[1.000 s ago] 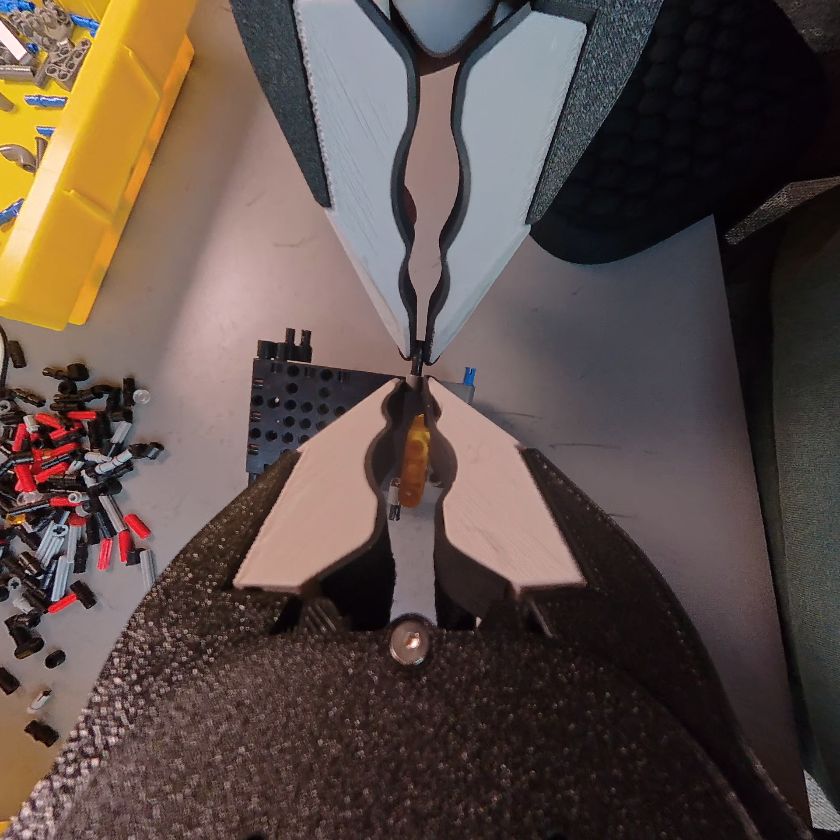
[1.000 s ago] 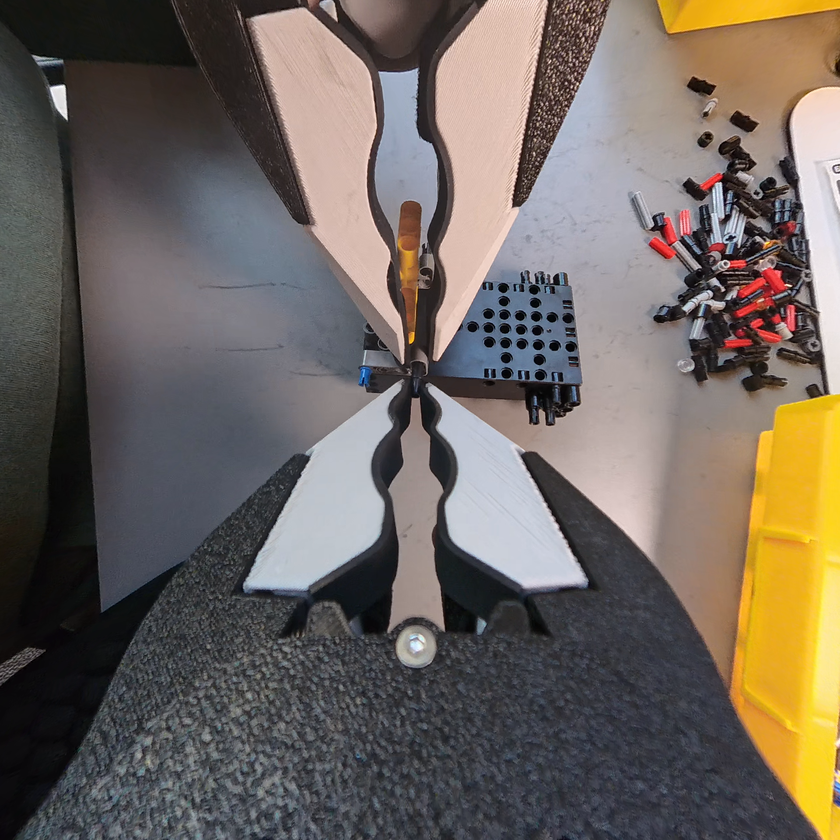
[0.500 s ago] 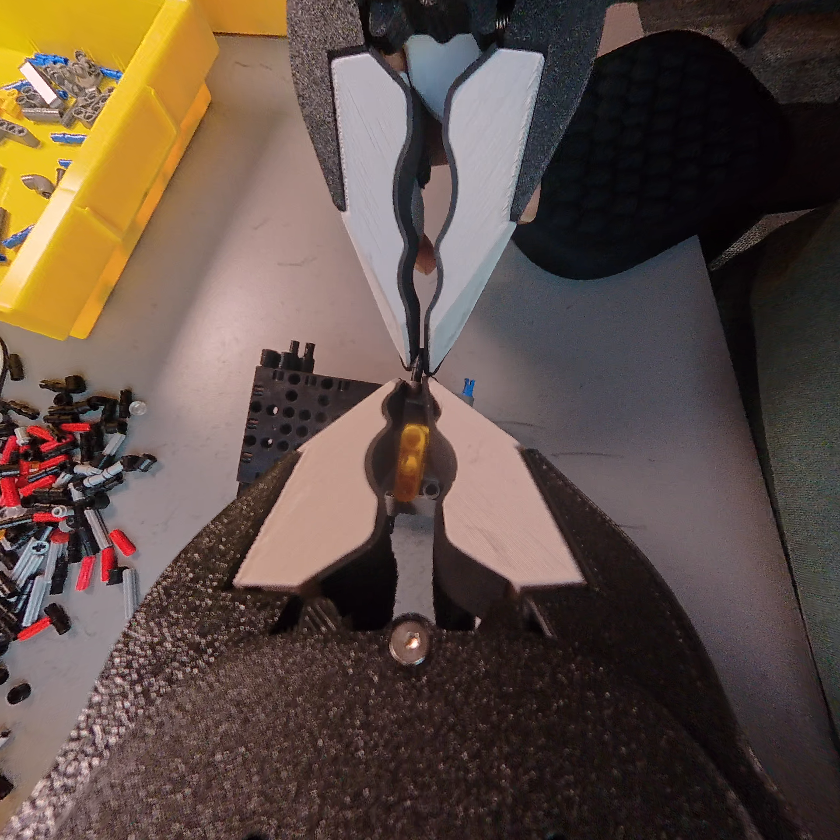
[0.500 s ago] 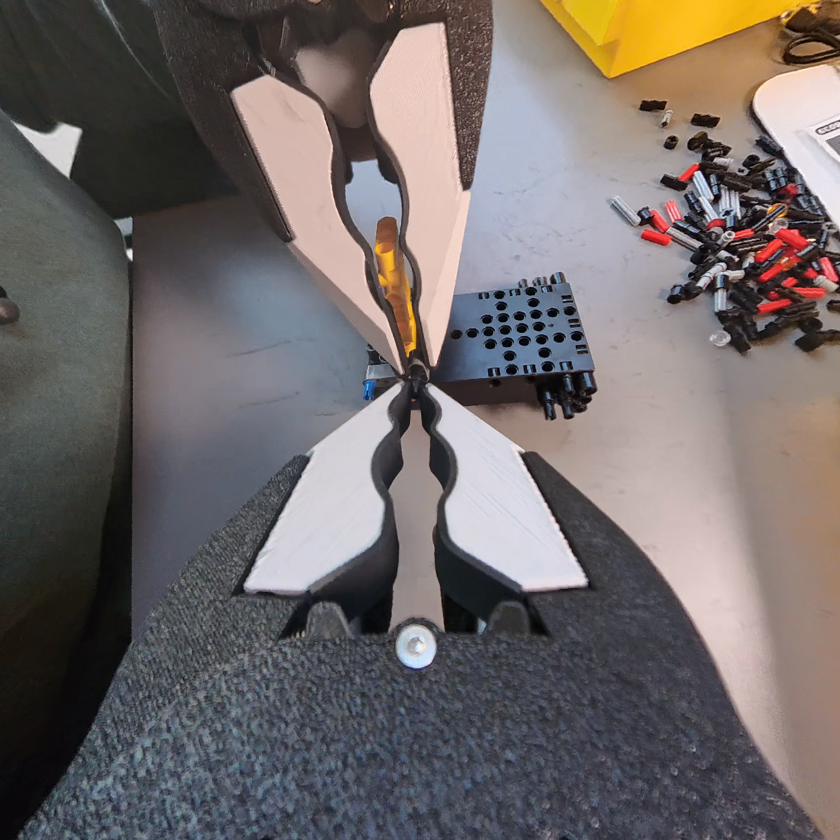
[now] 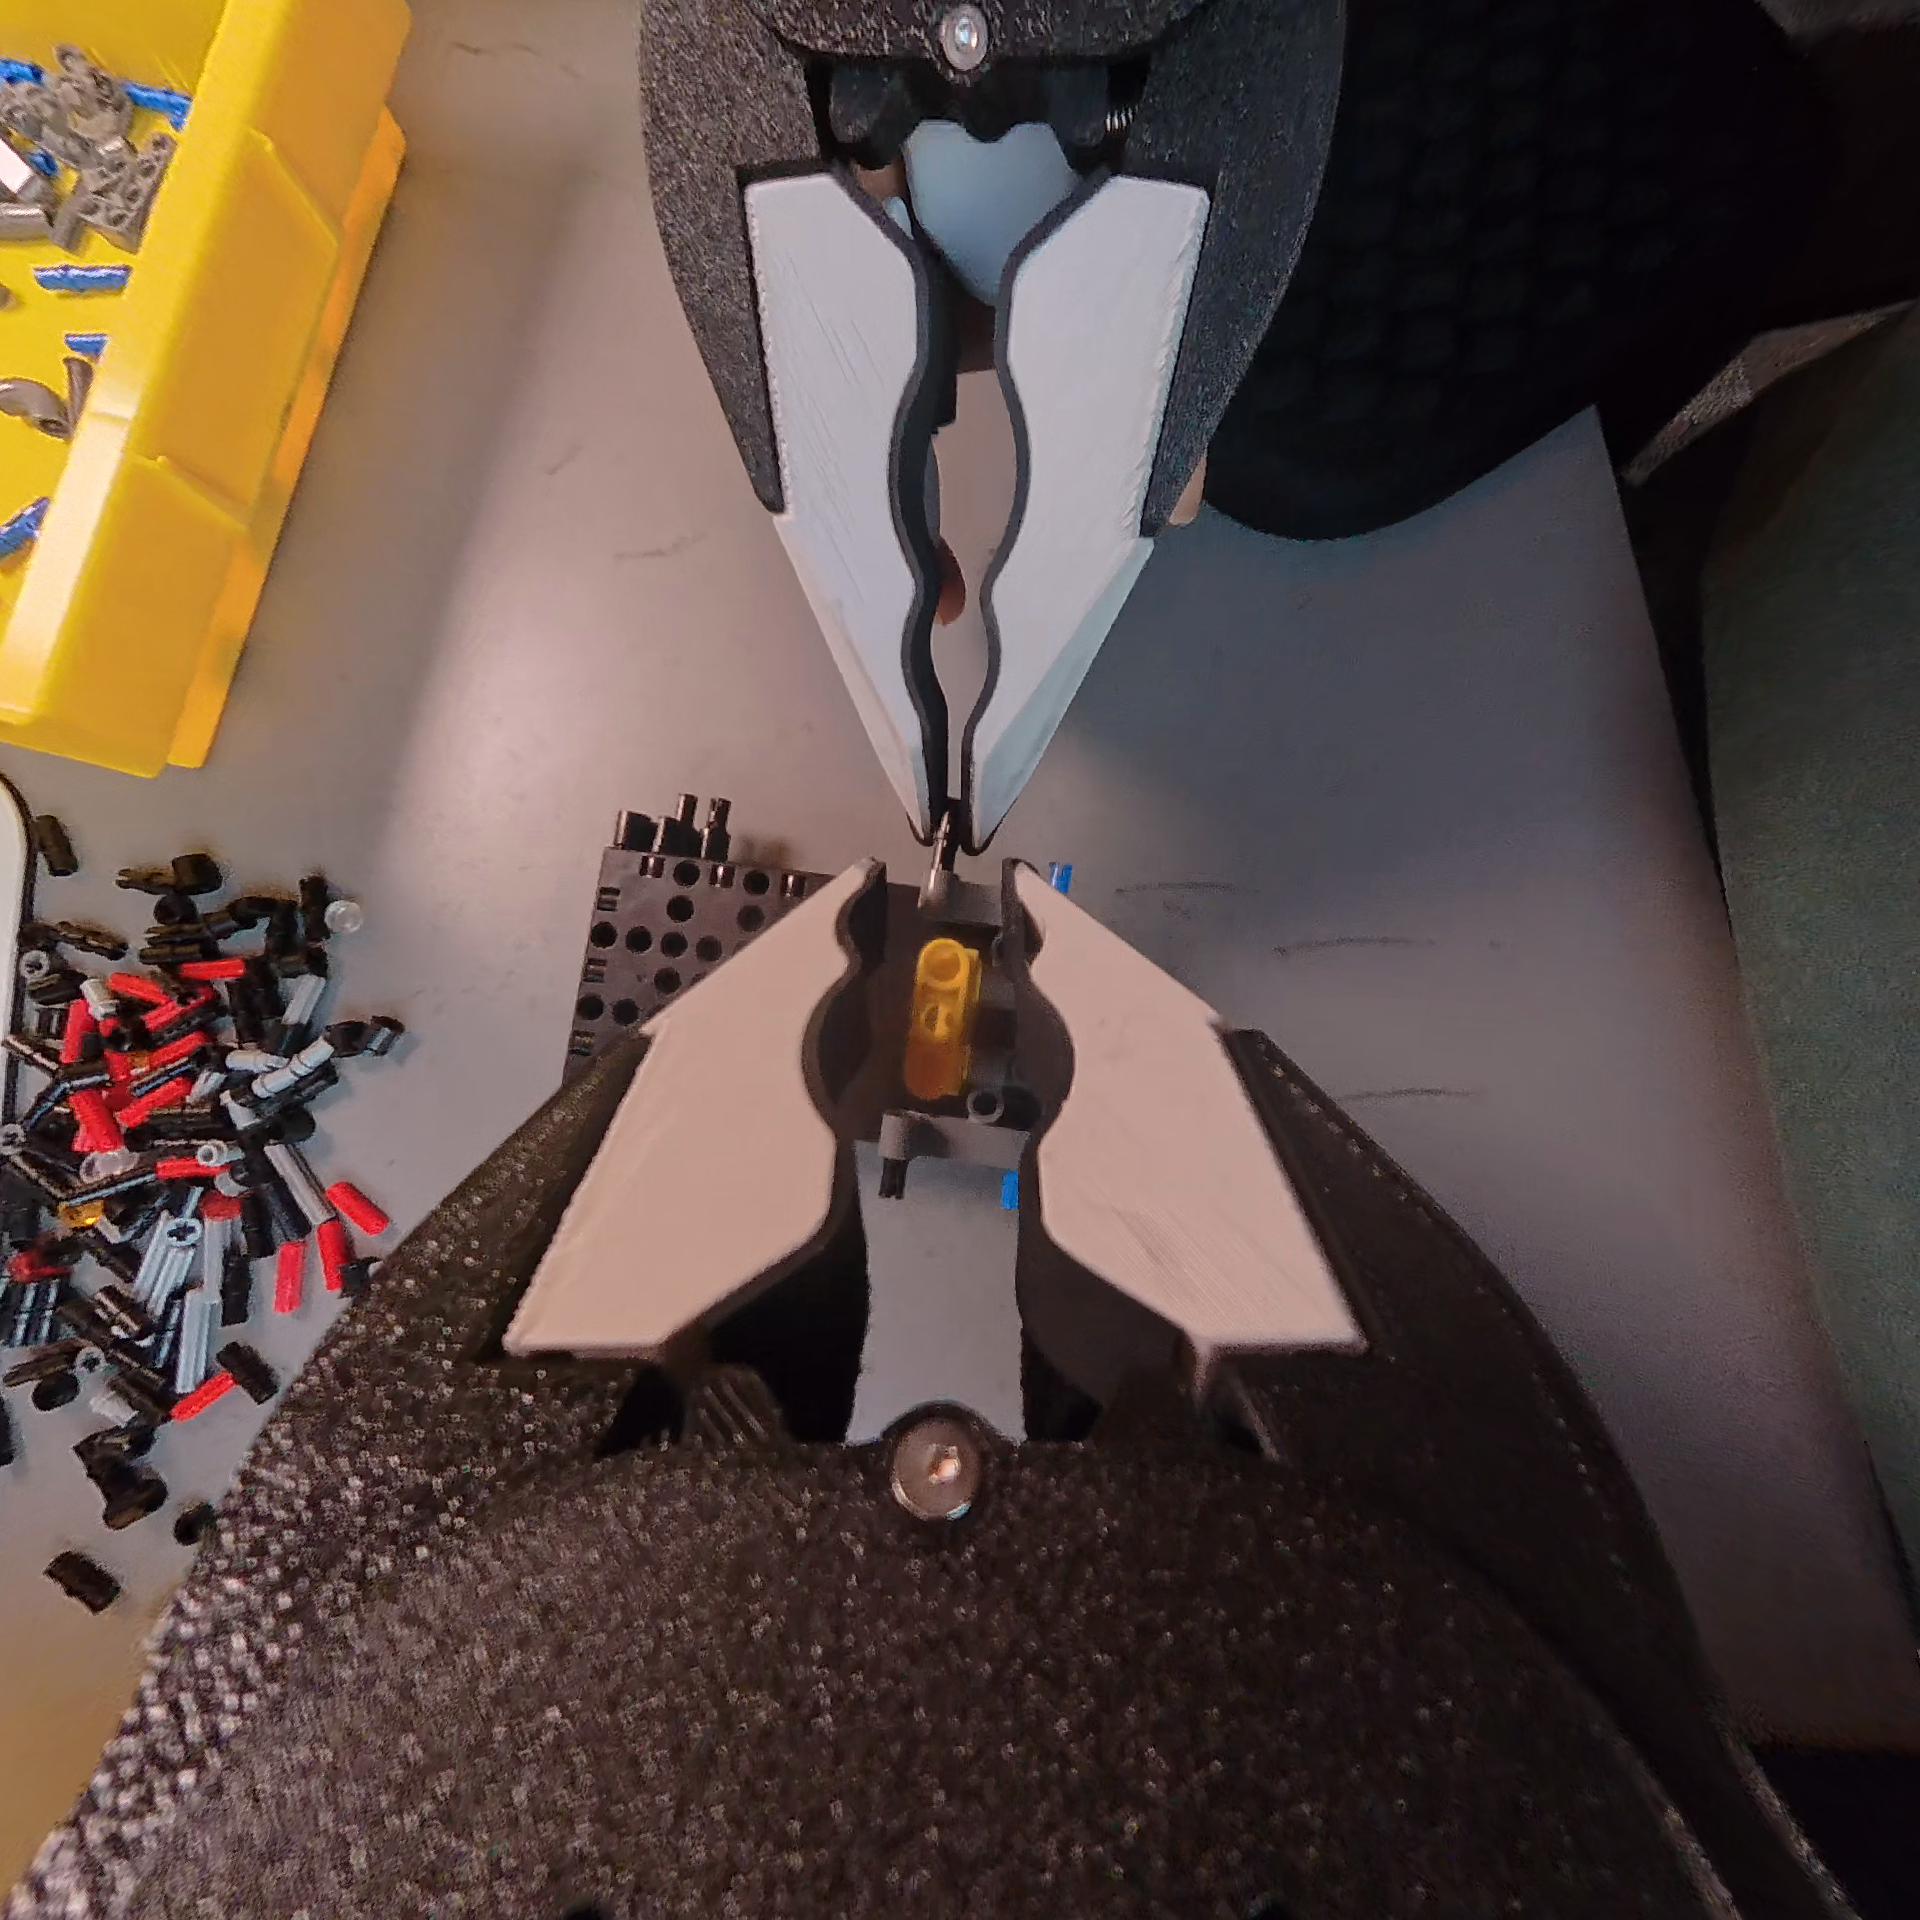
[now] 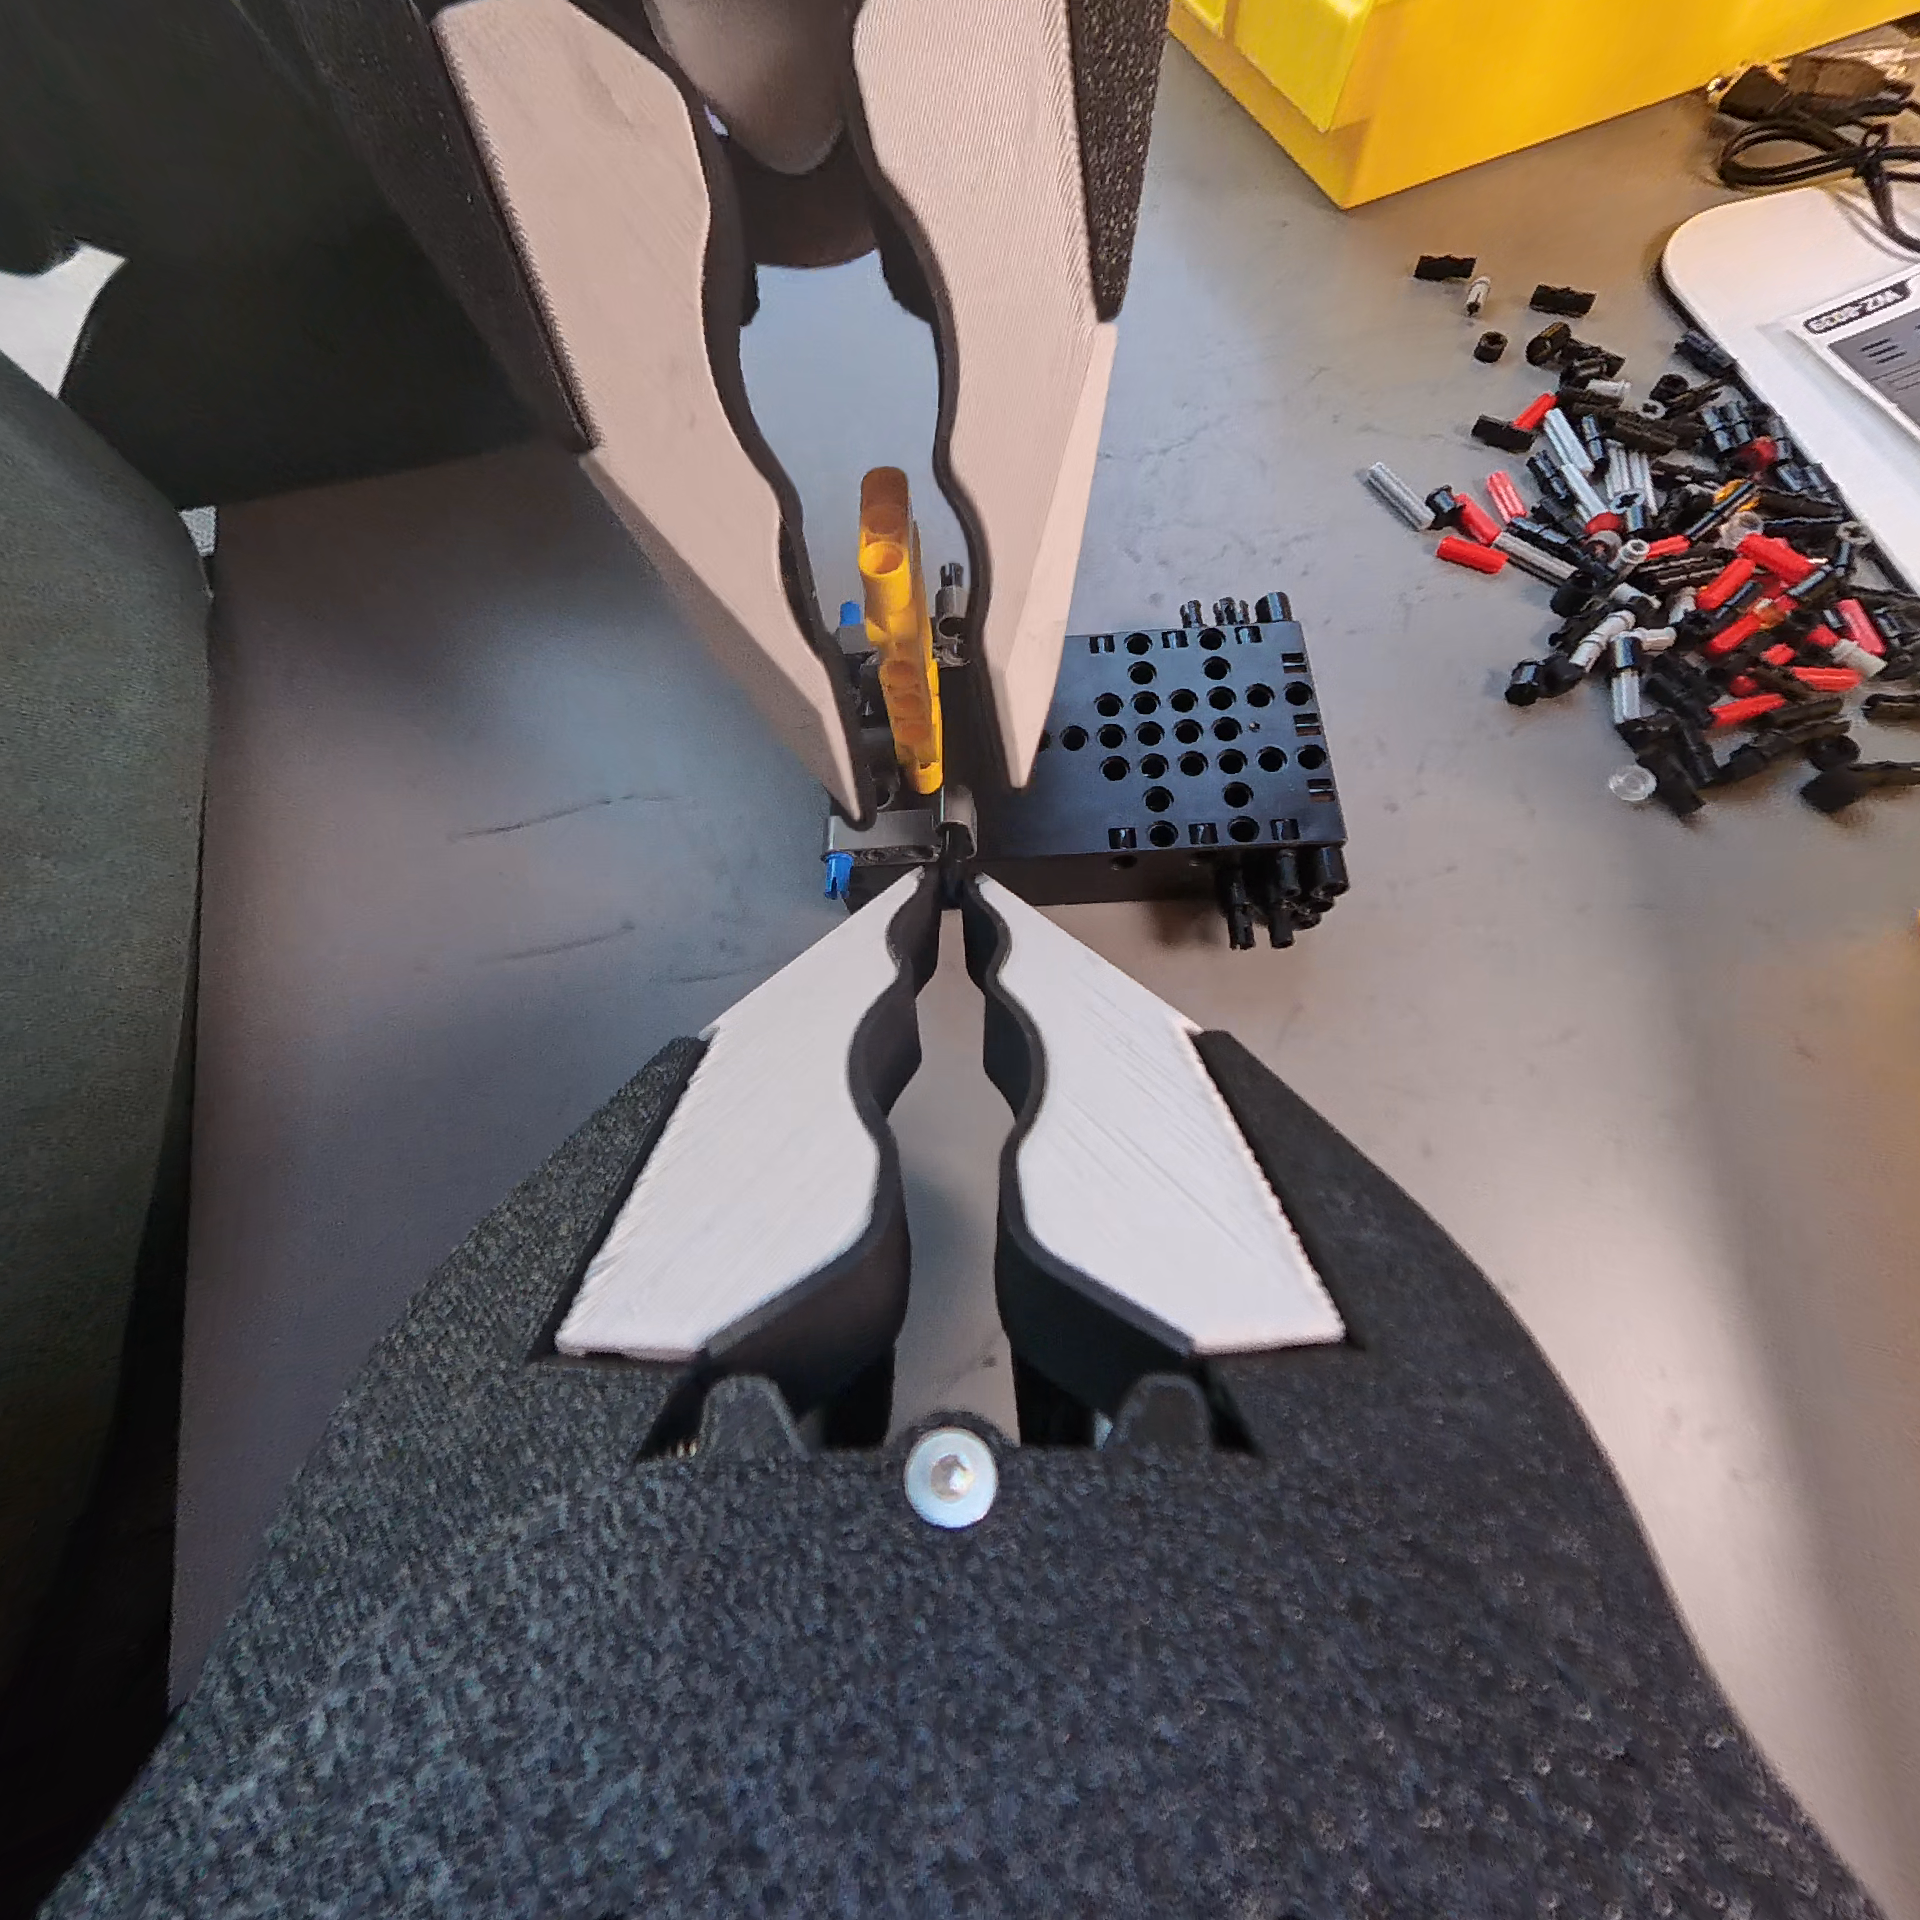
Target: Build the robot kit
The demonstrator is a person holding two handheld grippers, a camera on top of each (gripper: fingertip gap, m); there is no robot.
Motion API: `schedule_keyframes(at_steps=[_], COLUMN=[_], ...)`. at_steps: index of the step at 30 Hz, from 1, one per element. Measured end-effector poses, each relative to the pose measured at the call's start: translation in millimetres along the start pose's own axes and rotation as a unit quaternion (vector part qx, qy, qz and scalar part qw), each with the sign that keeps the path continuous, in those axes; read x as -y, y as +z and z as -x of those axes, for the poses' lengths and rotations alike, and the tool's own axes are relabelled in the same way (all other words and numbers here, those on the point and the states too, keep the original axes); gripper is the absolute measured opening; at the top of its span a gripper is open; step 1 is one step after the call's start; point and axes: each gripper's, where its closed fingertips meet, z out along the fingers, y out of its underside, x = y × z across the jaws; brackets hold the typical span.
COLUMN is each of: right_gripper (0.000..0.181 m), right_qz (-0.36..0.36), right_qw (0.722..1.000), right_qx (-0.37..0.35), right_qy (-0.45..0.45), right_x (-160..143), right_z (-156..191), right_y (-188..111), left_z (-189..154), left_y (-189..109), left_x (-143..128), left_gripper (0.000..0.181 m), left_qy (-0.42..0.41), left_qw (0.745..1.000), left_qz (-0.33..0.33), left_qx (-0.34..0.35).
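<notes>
Grippers, two, facing tip to tip over a grey table [image 5: 1351, 790]. Left gripper [image 5: 940, 883]: jaws apart, standing either side of a small brick assembly, its yellow beam [image 5: 940, 1023] upright between them and its grey beam [image 6: 888, 831] lying crosswise with a blue pin [image 6: 831, 878] at one end; whether the fingers touch the assembly cannot be told. Right gripper [image 6: 945, 883]: jaws together, clamped on a small black pin [image 5: 943, 836] at the assembly's near edge. Black perforated plate [image 6: 1184, 748]: flat on the table, just beside the assembly, black pins clustered at one corner. Loose pile of red, black and grey pins [image 5: 156, 1122]: on the table, well apart from both grippers. Yellow bin [image 5: 197, 343]: beyond the pile, holding grey and blue parts. White sheet [image 6: 1808, 301]: beside the pile.
</notes>
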Motion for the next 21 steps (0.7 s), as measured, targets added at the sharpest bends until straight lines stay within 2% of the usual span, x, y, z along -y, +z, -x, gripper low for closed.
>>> schedule_keyframes(at_steps=[5,10,21], right_gripper=[0.004,0.004,0.004], right_qz=[0.004,0.001,-0.020], right_qw=[1.000,1.000,1.000], right_qx=[-0.003,-0.010,-0.013], right_qy=[-0.010,-0.009,-0.002], right_x=[1,3,10], right_z=[0,0,-2], right_y=[2,3,8], left_z=[-1,0,7], left_y=[3,3,-1], left_x=[-11,-16,-23], left_gripper=[0.010,0.012,0.007], left_qy=[0.041,0.050,0.040], left_qw=[0.995,0.986,0.978], left_qz=[0.091,0.153,0.203], left_qx=[-0.018,-0.035,-0.038])
